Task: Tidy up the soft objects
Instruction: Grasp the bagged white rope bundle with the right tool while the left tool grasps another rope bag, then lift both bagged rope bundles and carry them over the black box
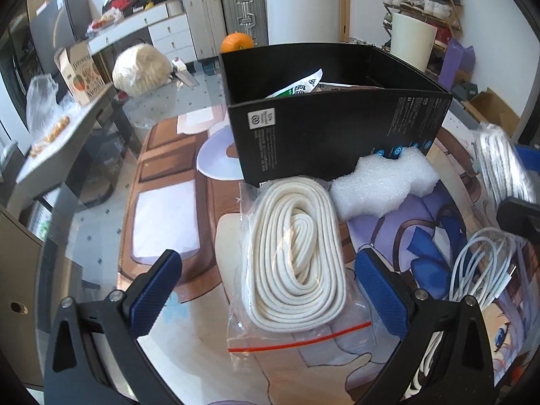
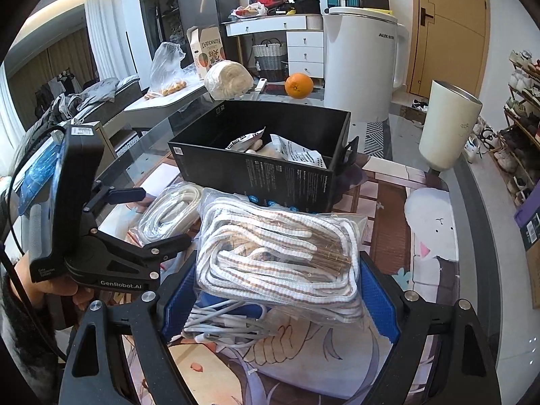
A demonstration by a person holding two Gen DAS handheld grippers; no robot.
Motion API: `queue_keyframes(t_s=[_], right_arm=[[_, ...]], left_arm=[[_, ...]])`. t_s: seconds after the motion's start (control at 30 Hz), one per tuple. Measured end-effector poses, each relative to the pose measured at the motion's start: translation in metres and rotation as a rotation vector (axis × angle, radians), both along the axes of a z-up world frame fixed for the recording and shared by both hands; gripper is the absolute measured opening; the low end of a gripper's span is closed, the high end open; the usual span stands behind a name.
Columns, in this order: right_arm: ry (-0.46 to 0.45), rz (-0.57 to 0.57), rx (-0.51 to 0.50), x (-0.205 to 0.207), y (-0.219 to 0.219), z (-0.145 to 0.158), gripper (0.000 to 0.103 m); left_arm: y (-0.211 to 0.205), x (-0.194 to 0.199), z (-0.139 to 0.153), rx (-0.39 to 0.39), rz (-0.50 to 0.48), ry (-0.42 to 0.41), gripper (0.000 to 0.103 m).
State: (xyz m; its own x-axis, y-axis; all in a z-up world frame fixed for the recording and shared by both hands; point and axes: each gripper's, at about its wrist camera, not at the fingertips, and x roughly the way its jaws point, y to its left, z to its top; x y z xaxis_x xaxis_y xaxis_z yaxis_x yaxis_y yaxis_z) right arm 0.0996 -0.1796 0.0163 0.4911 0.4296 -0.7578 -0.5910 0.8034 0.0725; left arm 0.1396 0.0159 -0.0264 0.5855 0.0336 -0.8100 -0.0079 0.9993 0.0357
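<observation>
Jaws: left gripper (image 1: 266, 290) wide open astride bagged cream rope (image 1: 297, 256), right gripper (image 2: 276, 298) clamping striped-cord bag (image 2: 280, 260) | step: loading black box (image 2: 270, 155) | next: lift over wall.

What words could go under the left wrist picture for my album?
Open left gripper hovers around a bagged coil of white rope, in front of a black box and white foam.

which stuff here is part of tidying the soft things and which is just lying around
Part of the job:
- bagged cream rope
- bagged striped cord
- white cable
- foam piece
- black box

Just lying about:
- orange
- white tumbler
- kettle
</observation>
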Motion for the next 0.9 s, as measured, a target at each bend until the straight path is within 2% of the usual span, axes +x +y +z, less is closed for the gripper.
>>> queue_keyframes(t_s=[0.07,0.13,0.2,0.23,0.27,0.37,0.53,0.9], right_arm=[[-0.001,0.003,0.001,-0.001,0.001,0.000,0.087],[-0.001,0.005,0.001,-0.001,0.001,0.000,0.087],[0.004,0.002,-0.001,0.000,0.001,-0.001,0.087],[0.004,0.001,0.000,0.000,0.001,-0.001,0.087],[0.005,0.001,0.001,0.000,0.001,-0.001,0.087],[0.002,0.000,0.000,0.001,0.000,-0.001,0.087],[0.001,-0.003,-0.001,0.001,0.000,-0.001,0.087],[-0.032,-0.004,0.009,-0.002,0.001,0.005,0.087]], left_arm=[[0.003,0.001,-0.001,-0.026,0.000,0.006,0.103],[0.004,0.000,-0.001,-0.045,-0.009,0.002,0.095],[0.001,-0.002,0.002,-0.045,-0.020,-0.012,0.084],[0.000,-0.003,0.003,-0.046,-0.031,-0.020,0.073],[-0.001,-0.004,0.004,-0.047,-0.040,-0.028,0.058],[-0.004,-0.007,0.007,-0.051,-0.056,-0.044,0.043],[-0.004,-0.016,0.011,-0.069,-0.073,-0.066,0.037],[0.010,-0.039,0.027,-0.115,-0.056,-0.162,0.037]])
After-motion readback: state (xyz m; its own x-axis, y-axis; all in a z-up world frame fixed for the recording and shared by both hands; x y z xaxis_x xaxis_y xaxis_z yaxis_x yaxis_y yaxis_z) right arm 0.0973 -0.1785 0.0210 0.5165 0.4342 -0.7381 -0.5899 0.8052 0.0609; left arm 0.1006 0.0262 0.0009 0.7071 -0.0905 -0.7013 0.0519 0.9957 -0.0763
